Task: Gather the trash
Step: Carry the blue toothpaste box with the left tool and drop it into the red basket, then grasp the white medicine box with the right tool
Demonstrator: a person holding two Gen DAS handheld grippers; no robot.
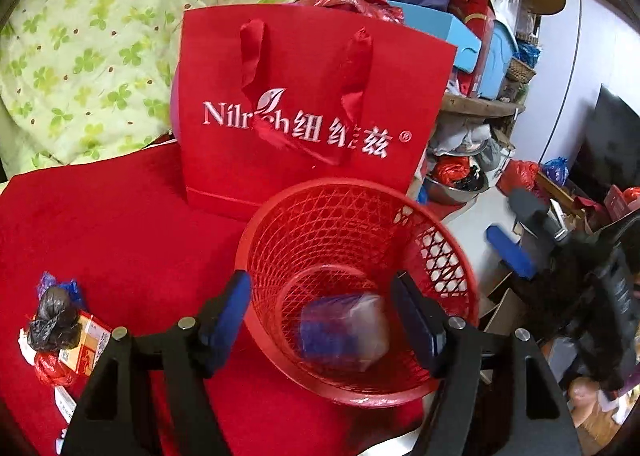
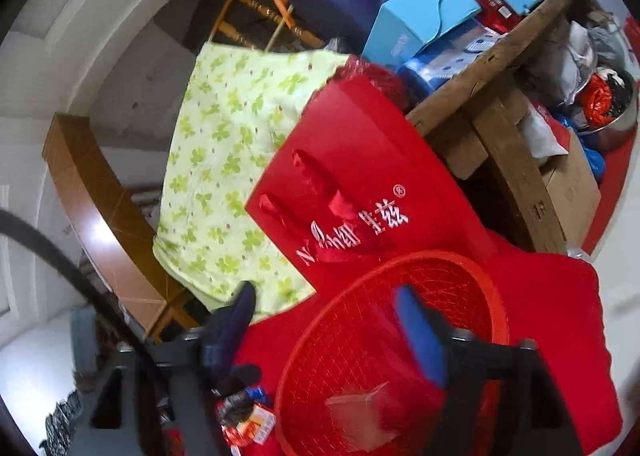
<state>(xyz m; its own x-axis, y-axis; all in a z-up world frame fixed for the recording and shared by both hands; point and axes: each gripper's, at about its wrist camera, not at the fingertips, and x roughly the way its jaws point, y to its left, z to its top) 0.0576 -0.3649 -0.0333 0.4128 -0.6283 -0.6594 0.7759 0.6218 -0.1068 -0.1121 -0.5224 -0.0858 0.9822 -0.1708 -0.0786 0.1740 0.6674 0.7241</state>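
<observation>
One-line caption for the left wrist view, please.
Open left gripper above a red mesh basket holding blurred blue and clear trash, more trash on the red cloth.

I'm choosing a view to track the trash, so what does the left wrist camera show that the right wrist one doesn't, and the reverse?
Only the left wrist view: the right gripper, jaws open and empty, and a blue item beside the clear wrapper in the basket.
Only the right wrist view: the wooden railing and white wall.
Both: the red mesh basket, the clear wrapper, the red gift bag, and the uncollected trash pile.
</observation>
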